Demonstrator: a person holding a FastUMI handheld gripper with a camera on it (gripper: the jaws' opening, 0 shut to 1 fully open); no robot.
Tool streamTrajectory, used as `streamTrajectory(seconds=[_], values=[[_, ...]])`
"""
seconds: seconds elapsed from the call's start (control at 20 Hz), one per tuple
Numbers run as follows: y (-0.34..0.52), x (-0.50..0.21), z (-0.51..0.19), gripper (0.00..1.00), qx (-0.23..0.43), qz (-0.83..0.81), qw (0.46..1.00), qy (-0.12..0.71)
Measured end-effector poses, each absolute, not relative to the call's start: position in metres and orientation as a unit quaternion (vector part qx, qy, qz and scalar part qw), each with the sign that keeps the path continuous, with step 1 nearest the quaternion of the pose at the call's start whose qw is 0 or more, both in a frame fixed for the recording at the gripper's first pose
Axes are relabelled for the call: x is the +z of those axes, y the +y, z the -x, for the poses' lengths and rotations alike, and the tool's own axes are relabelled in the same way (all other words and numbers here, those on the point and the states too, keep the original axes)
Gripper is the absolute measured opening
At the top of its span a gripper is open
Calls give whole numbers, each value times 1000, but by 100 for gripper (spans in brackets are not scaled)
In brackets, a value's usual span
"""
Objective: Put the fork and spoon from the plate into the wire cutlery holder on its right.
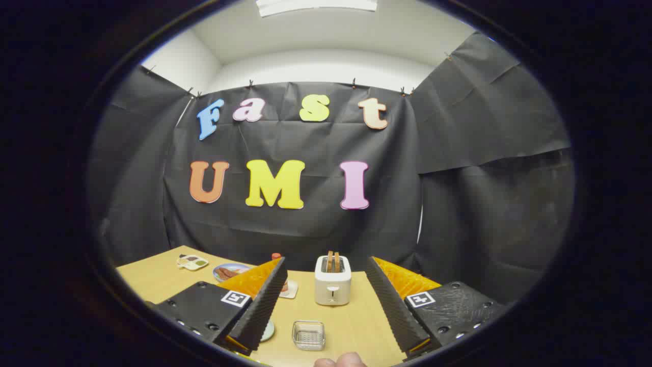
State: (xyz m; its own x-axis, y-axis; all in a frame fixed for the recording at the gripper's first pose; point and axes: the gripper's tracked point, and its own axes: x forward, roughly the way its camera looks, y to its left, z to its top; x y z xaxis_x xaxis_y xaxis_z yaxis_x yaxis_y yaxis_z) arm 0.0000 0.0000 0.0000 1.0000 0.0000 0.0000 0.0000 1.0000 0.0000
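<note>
Tool (326, 300) spread wide, nothing gripped, held above wooden surface (351, 316). Wire cutlery holder (308, 335) sat between the fingers, low and near. Plate (267, 331) edge peeked beside the left finger; fork and spoon couldn't be made out. White toaster (332, 280) stood beyond the holder.

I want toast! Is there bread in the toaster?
Yes. Two brown slices stick up from the slots of the toaster, beyond the open gripper.

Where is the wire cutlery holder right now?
In the gripper view the wire cutlery holder sits on the wooden table between the open claw's fingers, nearer than the white toaster.
</note>
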Motion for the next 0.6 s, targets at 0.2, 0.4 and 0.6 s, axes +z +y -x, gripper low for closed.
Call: streamTrajectory(seconds=[0.2,0.4,0.6], values=[[8,-4,2,95,8,-2,1000,12],[17,-12,1,95,18,-3,999,27],[22,-13,-2,95,21,-4,999,33]])
